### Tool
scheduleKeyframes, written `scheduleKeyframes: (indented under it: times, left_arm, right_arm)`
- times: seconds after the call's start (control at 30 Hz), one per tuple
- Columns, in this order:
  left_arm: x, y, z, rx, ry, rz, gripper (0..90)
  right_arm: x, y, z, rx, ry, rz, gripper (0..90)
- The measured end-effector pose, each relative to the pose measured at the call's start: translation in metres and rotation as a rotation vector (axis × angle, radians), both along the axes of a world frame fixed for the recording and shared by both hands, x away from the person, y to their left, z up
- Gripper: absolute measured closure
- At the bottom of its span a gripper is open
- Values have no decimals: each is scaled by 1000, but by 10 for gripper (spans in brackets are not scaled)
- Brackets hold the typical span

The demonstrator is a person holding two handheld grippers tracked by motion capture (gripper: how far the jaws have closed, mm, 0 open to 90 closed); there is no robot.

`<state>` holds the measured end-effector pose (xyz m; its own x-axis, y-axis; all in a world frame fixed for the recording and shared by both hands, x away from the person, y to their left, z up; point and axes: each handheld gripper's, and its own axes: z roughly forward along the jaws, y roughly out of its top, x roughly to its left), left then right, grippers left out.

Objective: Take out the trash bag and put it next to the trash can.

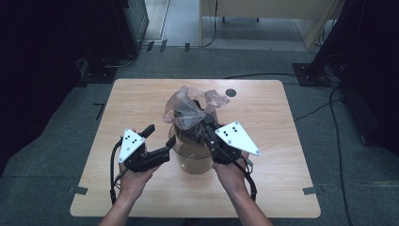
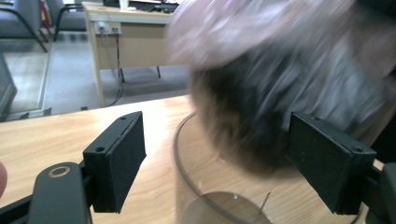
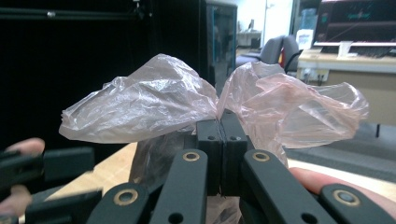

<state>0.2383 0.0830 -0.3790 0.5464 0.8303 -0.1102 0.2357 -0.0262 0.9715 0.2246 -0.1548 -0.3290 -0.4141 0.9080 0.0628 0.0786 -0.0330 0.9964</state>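
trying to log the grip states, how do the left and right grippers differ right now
The left gripper has its jaws spread wide with nothing pinched; the right gripper is shut on the thin pinkish plastic bag. The left sits low beside the clear container; the right is over it. Both have black jaws and a grey plate.

I saw the plastic bag (image 1: 190,109) sitting in the glass jar (image 1: 192,157) at the table's (image 1: 263,122) middle, between my grippers.

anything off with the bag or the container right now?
No spill or damage shows. The plastic bag hangs partly out of the clear container, pinched at its crumpled top by the shut right gripper. The left gripper stands open beside the container's rim, touching nothing. The container stands upright on the table.
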Motion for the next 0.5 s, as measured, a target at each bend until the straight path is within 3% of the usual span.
scheduleKeyframes:
  times: [0.3,0.5]
  left_arm:
    - [6,27,-38,16,83,84,192]
    - [9,40,-63,63,138,126,192]
  right_arm:
    - [0,-16,16,11,-54,-47,900]
    - [-1,-30,26,8,-90,-95,900]
